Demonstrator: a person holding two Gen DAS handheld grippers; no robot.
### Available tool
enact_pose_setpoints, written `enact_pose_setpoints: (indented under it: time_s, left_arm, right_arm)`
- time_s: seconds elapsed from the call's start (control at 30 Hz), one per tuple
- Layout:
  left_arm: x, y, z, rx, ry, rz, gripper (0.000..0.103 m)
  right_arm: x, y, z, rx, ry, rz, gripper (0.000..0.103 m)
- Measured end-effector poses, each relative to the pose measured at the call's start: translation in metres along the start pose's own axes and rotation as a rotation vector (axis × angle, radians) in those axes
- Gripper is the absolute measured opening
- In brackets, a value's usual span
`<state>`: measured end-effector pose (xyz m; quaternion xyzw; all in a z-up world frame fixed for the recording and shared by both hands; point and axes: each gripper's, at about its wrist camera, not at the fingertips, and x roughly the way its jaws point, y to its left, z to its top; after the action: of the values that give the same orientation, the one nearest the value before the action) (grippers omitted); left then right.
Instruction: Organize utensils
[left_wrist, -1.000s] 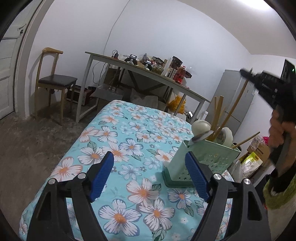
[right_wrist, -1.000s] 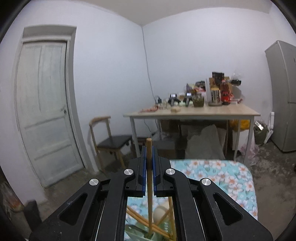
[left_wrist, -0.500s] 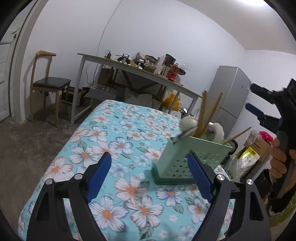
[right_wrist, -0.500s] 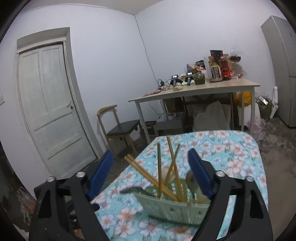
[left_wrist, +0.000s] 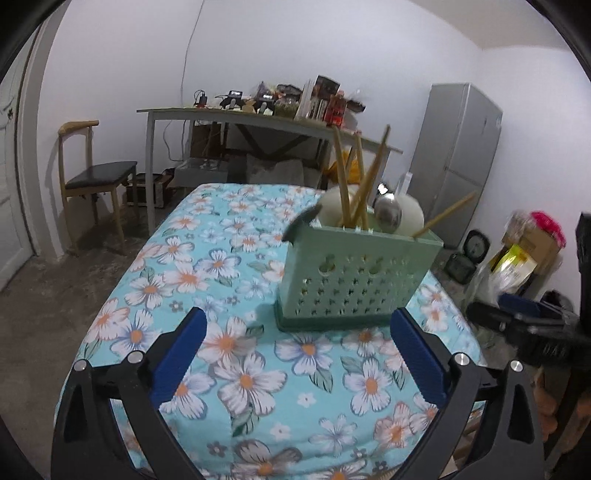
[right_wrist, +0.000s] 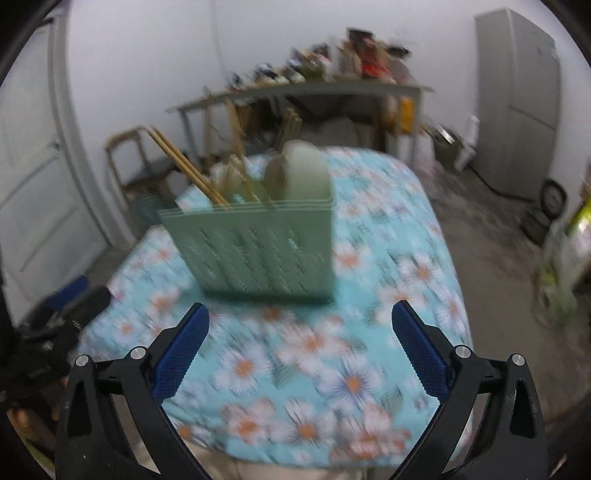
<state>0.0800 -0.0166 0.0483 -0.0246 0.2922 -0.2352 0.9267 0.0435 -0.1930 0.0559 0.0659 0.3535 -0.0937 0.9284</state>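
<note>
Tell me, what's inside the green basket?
The green basket holds wooden chopsticks, a metal spoon and pale round scoops. Its walls hide their lower ends.

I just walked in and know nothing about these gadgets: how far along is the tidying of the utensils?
It looks close to done. The chopsticks, a metal spoon and pale ladles stand in the green holder on the floral tablecloth. Nothing is in hand: the left gripper and right gripper have just been opening and are empty. No loose utensils show on the cloth, so little seems left.
</note>
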Motion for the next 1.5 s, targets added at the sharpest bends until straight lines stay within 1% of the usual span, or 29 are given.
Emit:
enact_pose_setpoints:
  time_s: [0.03, 0.07, 0.17, 0.27, 0.3, 0.37, 0.5, 0.67, 0.73, 0.83, 0.93, 1.1, 1.5]
  left_arm:
    - [0.001, -0.004, -0.001, 0.009, 0.010, 0.019, 0.097]
    - [0.004, -0.010, -0.004, 0.023, 0.032, 0.054, 0.097]
    - [0.007, -0.021, -0.009, 0.037, 0.064, 0.122, 0.097]
    - [0.008, -0.032, -0.014, 0.058, 0.075, 0.181, 0.097]
    - [0.007, -0.038, -0.016, 0.073, 0.070, 0.216, 0.097]
    - [0.005, -0.044, -0.019, 0.096, 0.069, 0.245, 0.097]
    - [0.001, -0.050, -0.015, 0.114, 0.080, 0.270, 0.097]
    - [-0.005, -0.051, -0.014, 0.092, 0.066, 0.291, 0.097]
    - [-0.007, -0.050, -0.014, 0.088, 0.054, 0.324, 0.097]
    - [-0.008, -0.045, -0.011, 0.086, 0.059, 0.372, 0.097]
    - [-0.011, -0.034, -0.009, 0.050, 0.053, 0.410, 0.097]
    - [-0.014, -0.023, -0.008, 0.005, 0.049, 0.433, 0.097]
    - [-0.009, -0.023, -0.008, 0.001, 0.073, 0.447, 0.097]
  right_arm:
    - [0.000, -0.004, -0.007, 0.017, 0.011, -0.019, 0.095]
    - [0.000, -0.008, -0.012, 0.030, 0.017, -0.035, 0.095]
    - [-0.005, -0.018, -0.024, 0.051, 0.018, -0.070, 0.095]
    - [-0.012, -0.025, -0.028, 0.069, -0.006, -0.096, 0.095]
    - [-0.016, -0.027, -0.028, 0.071, -0.019, -0.101, 0.095]
    - [-0.022, -0.029, -0.031, 0.066, -0.047, -0.121, 0.095]
    - [-0.028, -0.027, -0.034, 0.014, -0.074, -0.185, 0.095]
    - [-0.029, -0.022, -0.038, -0.033, -0.079, -0.175, 0.095]
    - [-0.029, -0.021, -0.039, -0.045, -0.083, -0.177, 0.095]
    - [-0.031, -0.026, -0.038, -0.040, -0.089, -0.184, 0.095]
    - [-0.032, -0.034, -0.037, -0.017, -0.094, -0.180, 0.095]
    - [-0.031, -0.041, -0.035, -0.005, -0.092, -0.189, 0.095]
    - [-0.028, -0.043, -0.033, 0.000, -0.089, -0.177, 0.095]
